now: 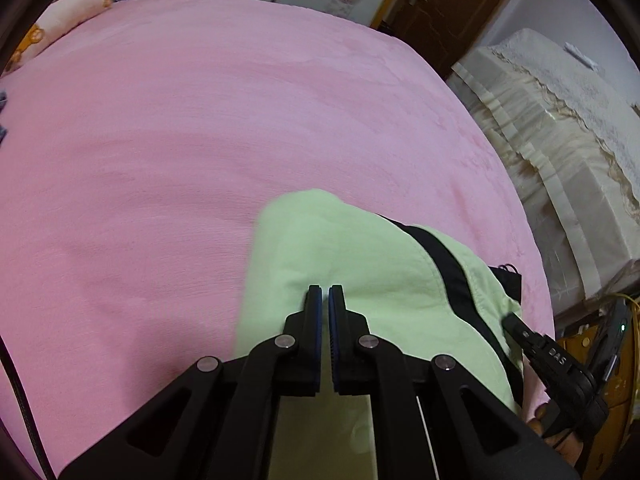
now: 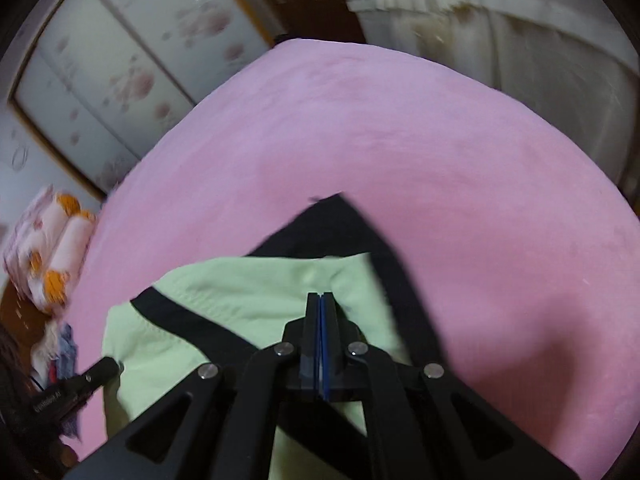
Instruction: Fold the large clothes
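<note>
A light green garment with black trim [image 1: 360,264] lies bunched on the pink bed cover [image 1: 200,140] near the front edge. My left gripper [image 1: 325,289] sits over the green cloth with its jaws nearly together; a narrow gap shows and I cannot tell whether cloth is pinched. The right gripper's tip [image 1: 516,326] shows at the garment's right edge. In the right wrist view my right gripper [image 2: 321,295] is shut over the green garment [image 2: 248,292], whose black part [image 2: 340,228] points away across the bed cover [image 2: 440,160]. The left gripper's tip [image 2: 100,368] touches the garment's left edge.
Pillows with orange bear prints [image 1: 72,4] lie at the bed's far left corner. A cream covered piece of furniture [image 1: 560,140] stands right of the bed. A flowered wardrobe [image 2: 112,64] and a brown door [image 1: 448,4] are behind. A cloth pile [image 2: 60,352] lies at the left.
</note>
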The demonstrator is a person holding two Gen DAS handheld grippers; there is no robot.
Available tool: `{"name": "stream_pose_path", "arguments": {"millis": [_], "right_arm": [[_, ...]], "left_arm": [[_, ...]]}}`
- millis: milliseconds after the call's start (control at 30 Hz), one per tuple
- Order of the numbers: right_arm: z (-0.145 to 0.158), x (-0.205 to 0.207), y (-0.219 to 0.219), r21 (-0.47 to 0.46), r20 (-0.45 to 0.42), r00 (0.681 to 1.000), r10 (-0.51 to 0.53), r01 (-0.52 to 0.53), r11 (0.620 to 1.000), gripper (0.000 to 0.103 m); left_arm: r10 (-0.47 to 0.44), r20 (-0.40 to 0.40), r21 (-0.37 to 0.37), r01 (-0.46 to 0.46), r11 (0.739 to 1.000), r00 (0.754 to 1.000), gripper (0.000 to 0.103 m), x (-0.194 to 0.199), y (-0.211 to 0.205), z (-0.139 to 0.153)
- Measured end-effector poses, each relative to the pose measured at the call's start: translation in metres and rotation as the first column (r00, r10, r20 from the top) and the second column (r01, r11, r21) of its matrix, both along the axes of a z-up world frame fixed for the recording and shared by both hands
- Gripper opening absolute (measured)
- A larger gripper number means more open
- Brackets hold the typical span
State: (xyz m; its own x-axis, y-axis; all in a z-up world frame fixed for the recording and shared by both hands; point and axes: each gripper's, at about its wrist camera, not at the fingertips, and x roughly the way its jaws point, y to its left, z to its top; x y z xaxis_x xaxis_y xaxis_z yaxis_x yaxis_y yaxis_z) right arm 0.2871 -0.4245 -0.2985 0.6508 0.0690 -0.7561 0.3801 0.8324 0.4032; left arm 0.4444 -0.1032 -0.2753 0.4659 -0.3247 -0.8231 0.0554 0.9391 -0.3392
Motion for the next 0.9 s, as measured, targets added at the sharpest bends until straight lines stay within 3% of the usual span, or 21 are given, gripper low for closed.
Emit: {"name": "stream_pose_path", "arguments": {"millis": [67, 133, 233, 400, 500, 667, 800, 900], "right_arm": [[0.004, -0.006, -0.002, -0.051, -0.013, 1.000, 0.009, -0.010, 0.999, 0.000], [0.008, -0.010, 0.002, -0.105, -0.039, 0.999, 0.031, -0.035, 0.994, 0.000], [0.018, -0.021, 0.010, -0.156, -0.062, 0.997, 0.035, -0.044, 0.987, 0.001], [0.030, -0.051, 0.022, -0.100, -0.082, 0.996, 0.036, -0.044, 0.994, 0.003], [0.031, -0.074, 0.035, -0.085, -0.119, 0.992, 0.052, -0.063, 0.994, 0.003], [0.032, -0.120, 0.057, -0.029, -0.199, 0.979, 0.042, -0.049, 0.998, 0.004], [0.035, -0.147, 0.078, -0.041, -0.261, 0.959, 0.106, -0.121, 0.992, 0.018], [0.036, -0.164, 0.089, -0.016, -0.319, 0.937, 0.143, -0.156, 0.988, 0.031]], "left_arm": [[0.040, 0.014, 0.065, -0.041, 0.997, 0.999, 0.003, -0.003, 0.007, 0.007], [0.096, 0.019, 0.145, -0.098, 0.985, 0.995, 0.016, -0.008, 0.016, 0.013], [0.136, 0.012, 0.126, -0.137, 0.983, 0.991, 0.025, -0.020, 0.028, 0.021], [0.141, -0.009, 0.165, -0.138, 0.977, 0.990, 0.048, -0.055, 0.029, 0.031], [0.138, -0.060, 0.206, -0.123, 0.971, 0.989, 0.049, -0.083, 0.029, 0.030], [0.161, -0.169, 0.182, -0.130, 0.975, 0.972, 0.059, -0.139, 0.036, 0.030], [0.162, -0.230, 0.210, -0.114, 0.971, 0.960, 0.060, -0.170, 0.042, 0.032], [0.176, -0.261, 0.179, -0.131, 0.975, 0.949, 0.066, -0.183, 0.047, 0.034]]}}
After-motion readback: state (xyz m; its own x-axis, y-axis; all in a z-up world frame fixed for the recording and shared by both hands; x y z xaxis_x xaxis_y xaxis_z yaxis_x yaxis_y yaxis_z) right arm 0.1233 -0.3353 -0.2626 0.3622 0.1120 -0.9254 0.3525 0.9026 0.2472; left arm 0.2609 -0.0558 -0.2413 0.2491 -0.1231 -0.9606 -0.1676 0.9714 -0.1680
